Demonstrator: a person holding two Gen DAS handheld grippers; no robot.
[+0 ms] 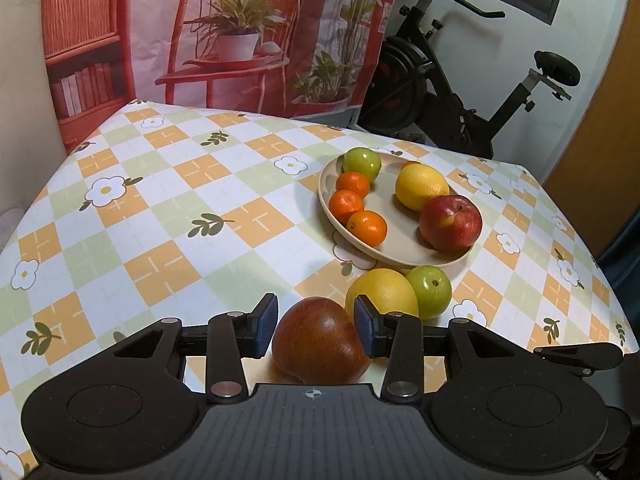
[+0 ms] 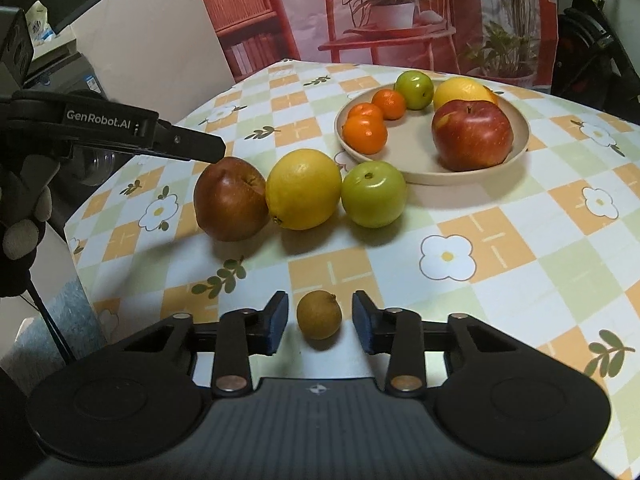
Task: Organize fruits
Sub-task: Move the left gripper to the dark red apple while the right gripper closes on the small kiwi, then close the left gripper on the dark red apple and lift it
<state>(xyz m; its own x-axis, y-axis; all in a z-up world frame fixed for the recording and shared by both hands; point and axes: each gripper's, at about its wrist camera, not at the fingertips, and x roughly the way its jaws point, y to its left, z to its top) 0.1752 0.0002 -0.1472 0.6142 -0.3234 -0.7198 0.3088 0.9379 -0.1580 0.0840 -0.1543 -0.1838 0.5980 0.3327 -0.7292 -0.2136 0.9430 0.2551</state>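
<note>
**Ana:** What was on the far left, seen from the right wrist?

**Ben:** A gloved hand (image 2: 24, 208) held the left gripper (image 1: 316, 320). Its fingers were clenched on the dark red apple (image 1: 318, 344), one pad on each flank, and the apple sat on the checked tablecloth (image 2: 500, 280) near the table's left edge.

**Ana:** And to the right of that apple?

**Ben:** A row on the cloth. The large yellow citrus (image 2: 303, 189) touched the dark apple, and the loose green apple (image 2: 373, 194) stood just beside the citrus. Beyond them lay the beige plate (image 2: 520, 136).

**Ana:** What did the plate hold?

**Ben:** Along its left side were three mandarins (image 2: 365, 134) in a curve. At the back were a second green apple (image 2: 414, 85) and a lemon (image 2: 460, 92). A bright red apple (image 2: 472, 134) sat at the right, in front of the lemon.

**Ana:** And the right gripper (image 2: 320, 312)?

**Ben:** It was low over the near part of the cloth, well apart from the row. The small brown fruit (image 2: 319, 321) rested between its fingers, but they were released, with a gap showing on each side of the fruit
</note>
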